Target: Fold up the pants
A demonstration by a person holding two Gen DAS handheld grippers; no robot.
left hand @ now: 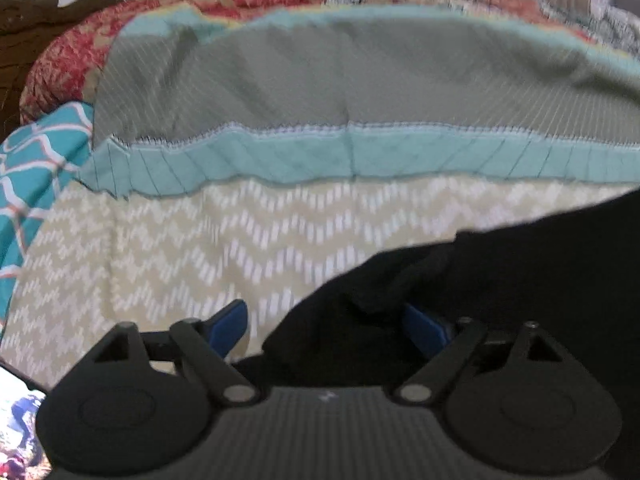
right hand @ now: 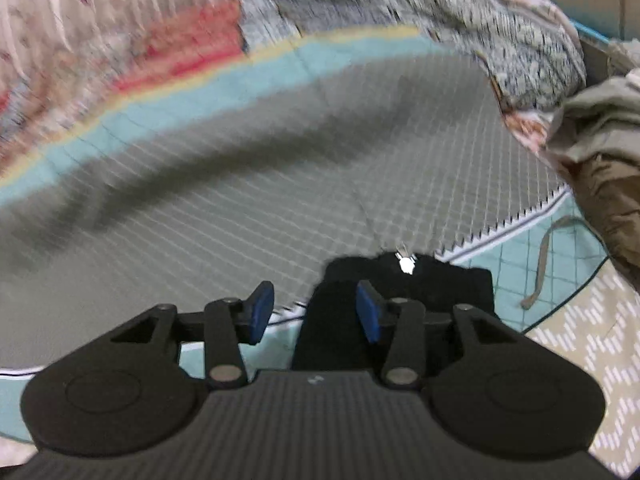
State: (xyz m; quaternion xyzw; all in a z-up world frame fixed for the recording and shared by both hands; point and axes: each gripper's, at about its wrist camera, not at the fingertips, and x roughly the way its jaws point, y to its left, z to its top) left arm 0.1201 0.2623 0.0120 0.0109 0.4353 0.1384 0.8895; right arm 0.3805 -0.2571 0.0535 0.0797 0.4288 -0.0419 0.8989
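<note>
1. Lying on a bed, black pants: dark, matte, no visible pattern, fabric bunched into soft folds near the left gripper.
2. Spreading from the lower right of the left wrist view toward the middle, covering part of the beige zigzag sheet.
3. Showing in the right wrist view as a narrow black heap resting across the edge of the grey grid-stitched quilt and its teal border.
4. Carrying a small bright white spot near the top of the heap; too blurred to tell whether tag or fastener.
5. Standing apart, left gripper jaws: blue pads spread wide, black cloth lying between them, right pad partly hidden by the cloth, no pinch visible.
6. Standing apart as well, right gripper jaws: blue pads with a clear gap, right pad in front of the black fabric, left pad over the quilt, nothing clamped.
7. Sitting at the far right of the right wrist view, a pile of tan and brown clothes with a loose drawstring trailing onto the teal border.
8. Showing no readable writing, brand or label anywhere; both views motion-blurred.
</note>
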